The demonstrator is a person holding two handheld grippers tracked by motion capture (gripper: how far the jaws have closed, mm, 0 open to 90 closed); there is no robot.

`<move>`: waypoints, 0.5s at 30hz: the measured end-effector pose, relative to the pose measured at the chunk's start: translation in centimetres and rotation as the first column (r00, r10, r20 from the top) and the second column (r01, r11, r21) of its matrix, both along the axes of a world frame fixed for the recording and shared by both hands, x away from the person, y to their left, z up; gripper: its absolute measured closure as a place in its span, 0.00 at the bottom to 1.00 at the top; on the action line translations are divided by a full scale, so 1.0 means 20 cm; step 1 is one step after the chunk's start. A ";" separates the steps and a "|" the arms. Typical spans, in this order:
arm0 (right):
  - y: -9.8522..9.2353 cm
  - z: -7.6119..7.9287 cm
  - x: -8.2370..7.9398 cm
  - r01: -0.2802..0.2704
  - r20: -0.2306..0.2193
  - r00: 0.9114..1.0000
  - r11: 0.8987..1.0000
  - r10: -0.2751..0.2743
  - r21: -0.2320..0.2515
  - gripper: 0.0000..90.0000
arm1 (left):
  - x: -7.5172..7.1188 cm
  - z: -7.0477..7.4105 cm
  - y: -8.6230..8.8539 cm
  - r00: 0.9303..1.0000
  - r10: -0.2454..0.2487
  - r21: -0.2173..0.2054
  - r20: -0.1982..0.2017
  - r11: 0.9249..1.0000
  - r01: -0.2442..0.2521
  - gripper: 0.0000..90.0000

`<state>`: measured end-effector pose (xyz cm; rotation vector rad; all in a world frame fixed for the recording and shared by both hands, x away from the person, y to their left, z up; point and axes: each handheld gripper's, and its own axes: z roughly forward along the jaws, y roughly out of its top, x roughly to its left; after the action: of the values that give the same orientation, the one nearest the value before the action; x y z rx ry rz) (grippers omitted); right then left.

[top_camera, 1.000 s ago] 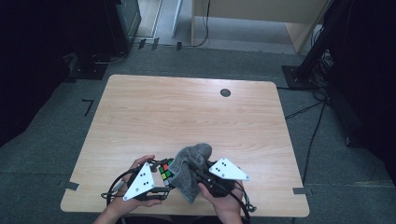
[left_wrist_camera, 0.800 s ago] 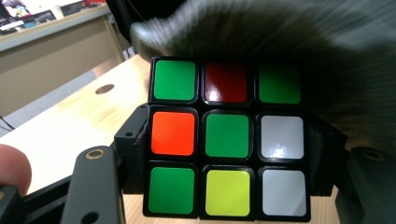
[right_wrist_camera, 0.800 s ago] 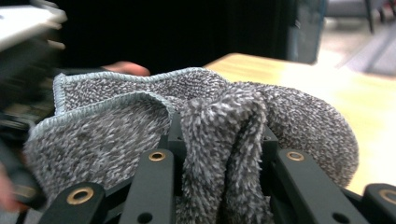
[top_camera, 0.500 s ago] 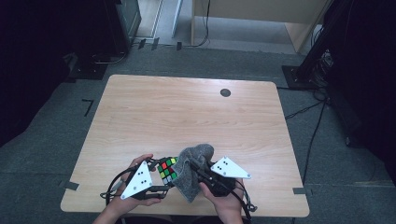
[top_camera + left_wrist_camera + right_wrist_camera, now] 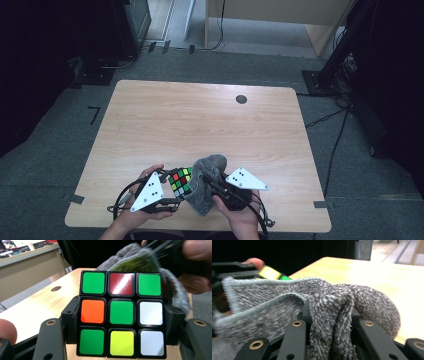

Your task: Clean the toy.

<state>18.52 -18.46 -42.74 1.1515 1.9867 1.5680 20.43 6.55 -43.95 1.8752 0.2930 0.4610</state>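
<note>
a wooden table (image 5: 200, 120) with a dark round hole (image 5: 241, 99), on grey carpet (image 5: 75, 150).

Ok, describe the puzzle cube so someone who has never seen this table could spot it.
On the wooden table, look at the near edge, where two hands meet. The puzzle cube sits clamped in the left hand-held gripper, beside a grey cloth. It alone has bright coloured squares on black.

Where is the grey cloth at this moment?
In the high view the grey cloth is near the table's front edge, pinched in the right gripper and lying against the right side of the cube, which the left gripper holds.
</note>
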 end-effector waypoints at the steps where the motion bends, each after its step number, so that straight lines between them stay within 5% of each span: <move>1: 0.02 0.02 -0.02 -0.011 0.019 1.000 1.000 0.011 -0.002 0.79 | 0.00 0.00 0.00 1.000 0.001 0.005 -0.002 1.000 -0.001 0.38; 7: 0.06 0.08 -0.07 -0.064 0.097 0.993 0.998 0.065 -0.019 0.78 | -0.01 -0.02 -0.03 1.000 -0.008 0.032 0.010 0.999 0.008 0.38; 11: 0.00 0.00 0.00 0.014 0.008 1.000 1.000 -0.014 -0.006 0.79 | -0.02 0.01 -0.01 1.000 -0.007 0.006 0.015 1.000 0.007 0.38; 15: 0.00 0.00 0.00 0.033 0.004 0.999 0.999 -0.033 -0.023 0.79 | 0.00 0.02 0.01 1.000 -0.003 -0.032 -0.004 0.999 0.003 0.38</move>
<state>18.53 -18.52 -42.72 1.1662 1.9683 1.5254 20.35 6.71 -43.59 1.8457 0.2990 0.4480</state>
